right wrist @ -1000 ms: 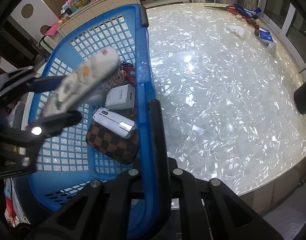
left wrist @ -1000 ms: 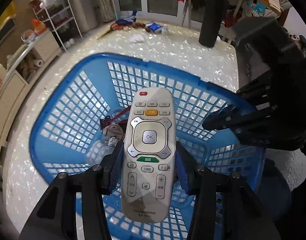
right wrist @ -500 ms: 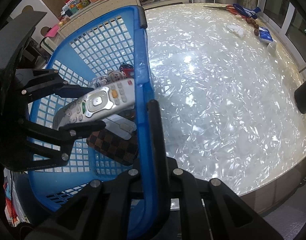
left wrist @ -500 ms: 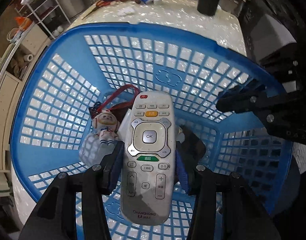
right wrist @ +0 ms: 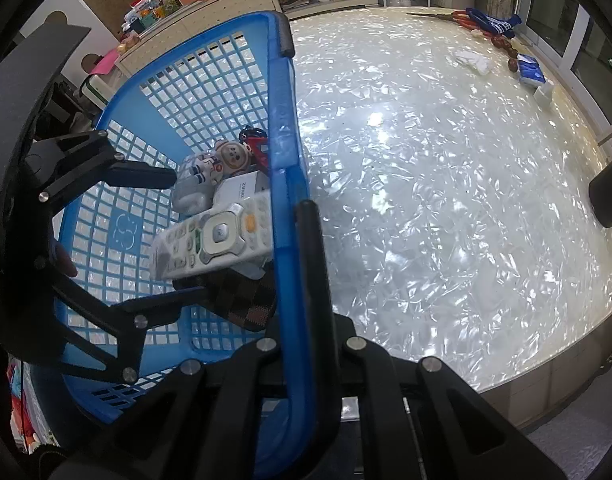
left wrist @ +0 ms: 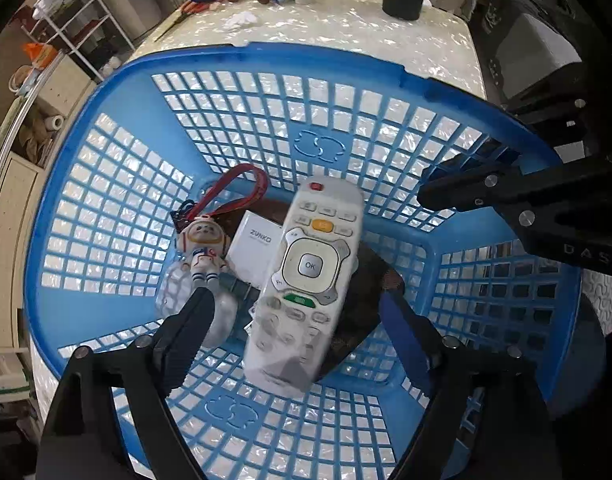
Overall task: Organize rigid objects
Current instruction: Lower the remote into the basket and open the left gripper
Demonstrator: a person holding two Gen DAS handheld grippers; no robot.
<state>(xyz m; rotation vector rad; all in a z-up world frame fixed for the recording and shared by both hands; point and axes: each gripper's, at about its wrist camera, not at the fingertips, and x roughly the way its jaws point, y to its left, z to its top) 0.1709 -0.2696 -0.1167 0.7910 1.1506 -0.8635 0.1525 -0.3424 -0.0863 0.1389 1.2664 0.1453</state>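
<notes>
Blue lattice basket [left wrist: 106, 128] is set on a pearly table [right wrist: 446, 200]. White remote control [left wrist: 306, 276] is found inside it, tilted, lying across a white box [left wrist: 256, 240] and a checkered pouch [right wrist: 242, 300], beside an astronaut figurine [left wrist: 204, 248]. Left gripper [left wrist: 302, 320]: jaws are opening, well clear of the remote between them. Right gripper [right wrist: 302, 232]: clamped on the basket rim.

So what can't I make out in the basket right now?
- Remote control: lower buttons motion-blurred, left wrist view; whether it has landed is unclear.
- Checkered pouch: mostly covered by the remote.
- White ZUNKO box: partly hidden by the remote.
- Right gripper: basket rim hides one finger.
</notes>
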